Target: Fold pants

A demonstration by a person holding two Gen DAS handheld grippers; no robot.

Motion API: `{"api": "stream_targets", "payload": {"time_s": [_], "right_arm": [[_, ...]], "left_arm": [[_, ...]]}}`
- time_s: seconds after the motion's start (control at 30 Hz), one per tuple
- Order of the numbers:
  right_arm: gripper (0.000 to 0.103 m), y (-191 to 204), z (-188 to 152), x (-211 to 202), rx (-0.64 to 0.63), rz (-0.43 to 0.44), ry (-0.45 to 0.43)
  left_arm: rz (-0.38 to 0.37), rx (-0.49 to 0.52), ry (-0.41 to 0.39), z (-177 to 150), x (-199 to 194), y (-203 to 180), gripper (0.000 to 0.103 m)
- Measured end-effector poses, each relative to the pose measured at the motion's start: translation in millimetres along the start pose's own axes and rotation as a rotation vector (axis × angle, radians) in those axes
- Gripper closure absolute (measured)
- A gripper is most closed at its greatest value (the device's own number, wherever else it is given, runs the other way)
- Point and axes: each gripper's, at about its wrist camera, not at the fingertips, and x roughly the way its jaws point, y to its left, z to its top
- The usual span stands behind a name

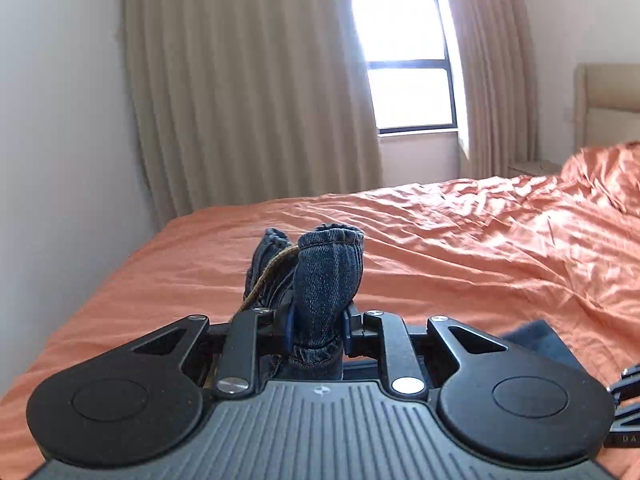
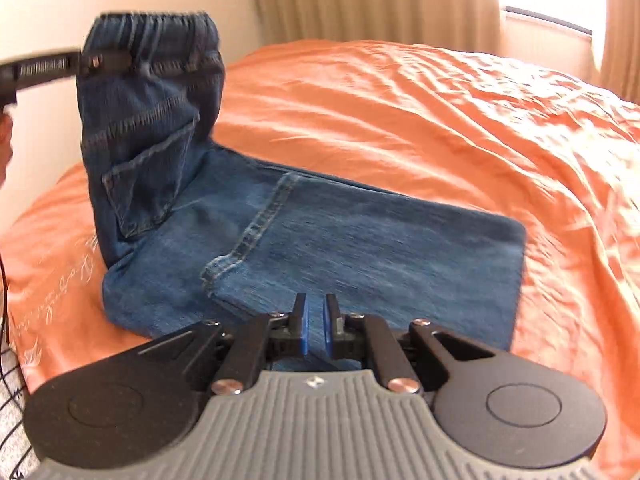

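Blue denim pants (image 2: 320, 240) lie folded on the orange bed. Their elastic waistband end (image 2: 152, 36) is lifted upright at the left. My left gripper (image 1: 318, 320) is shut on the bunched waistband (image 1: 328, 272) and holds it above the sheet; it also shows in the right wrist view (image 2: 108, 62), reaching in from the left. My right gripper (image 2: 315, 324) hovers over the near edge of the pants. Its blue pads stand nearly together with a narrow gap and nothing between them.
The orange sheet (image 1: 480, 248) is wrinkled and rises into a heap at the right (image 2: 560, 140). Beige curtains (image 1: 248, 80) and a window (image 1: 408, 92) stand behind the bed. A white wall (image 1: 60, 120) is at the left, a headboard (image 1: 612, 96) at far right.
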Motion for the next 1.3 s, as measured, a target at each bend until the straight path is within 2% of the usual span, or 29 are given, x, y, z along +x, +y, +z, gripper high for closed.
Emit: {"api": "stream_targets", "payload": {"time_s": [0.1,0.2,0.27,0.33,0.4,0.47,0.57,0.7,0.8,0.9,1.0,1.13,1.3], "right_arm": [[0.097,-19,-18,-5,0.069,-0.012,-0.017],[0.097,-39,-37,-4,0.116,-0.026,-0.015],[0.097,-51,-52,-2,0.142,-0.035,-0.014],[0.097,-62,-63,2,0.179,-0.030,-0.002],[0.097,-70,-68,1,0.219,-0.015,-0.004],[0.095,-69,-67,0,0.227,-0.007,-0.012],[0.083,-61,-62,-4,0.195,0.012,-0.044],[0.077,-49,-47,-10,0.158,0.053,-0.077],[0.076,-41,-25,0,0.132,0.076,-0.078],[0.071,-36,3,18,0.140,0.112,-0.072],[0.068,-34,29,43,0.170,0.138,-0.063],[0.068,-40,55,86,0.266,0.157,-0.036],[0.061,-46,66,134,0.365,0.175,0.012]], "left_arm": [[-0.067,0.097,0.057,-27,5,-55,0.080],[-0.145,0.195,0.160,-63,13,-100,0.080],[-0.196,0.212,0.270,-82,19,-117,0.077],[-0.234,0.212,0.335,-95,17,-118,0.071],[-0.299,0.188,0.380,-96,20,-114,0.059],[-0.392,0.113,0.430,-90,30,-107,0.036],[-0.488,-0.020,0.490,-79,38,-88,0.030],[-0.598,-0.134,0.480,-61,36,-56,0.032],[-0.561,-0.118,0.438,-48,38,-35,0.031],[-0.465,-0.071,0.403,-42,52,-11,0.031],[-0.405,-0.087,0.398,-43,69,20,0.031],[-0.386,-0.198,0.413,-51,93,61,0.031],[-0.407,-0.365,0.437,-70,109,100,0.032]]}}
